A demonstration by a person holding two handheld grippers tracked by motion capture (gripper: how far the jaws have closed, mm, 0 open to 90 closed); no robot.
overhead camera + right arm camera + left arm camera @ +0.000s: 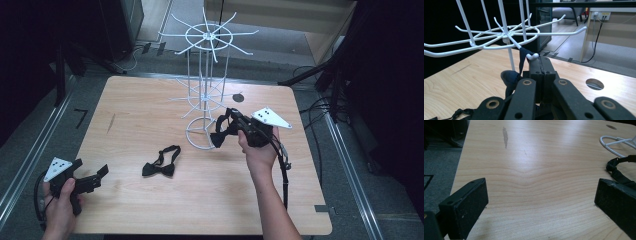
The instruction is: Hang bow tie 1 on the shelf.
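At the near left corner of the wooden table [150, 210], a person's left hand holds the left gripper [95, 177] low over the surface, its jaws wide apart and empty, aimed toward the middle of the table. A black bow tie [160, 167] lies flat just ahead of it, near the table's centre, its bow running roughly left to right with the strap looped behind. The left gripper is the nearer one to this tie.

Farther back, toward the right edge, the right gripper [234, 120] has its jaws pressed together on the strap of a second bow tie [222, 134]. In the right gripper view the strap [522, 58] sits at the upturned tip of a lower hook [534, 56] of the white wire display stand [205, 90], directly ahead of the jaws; the bow hangs below. The stand rises near the table's far edge.

No brands, labels or writing can be read anywhere.
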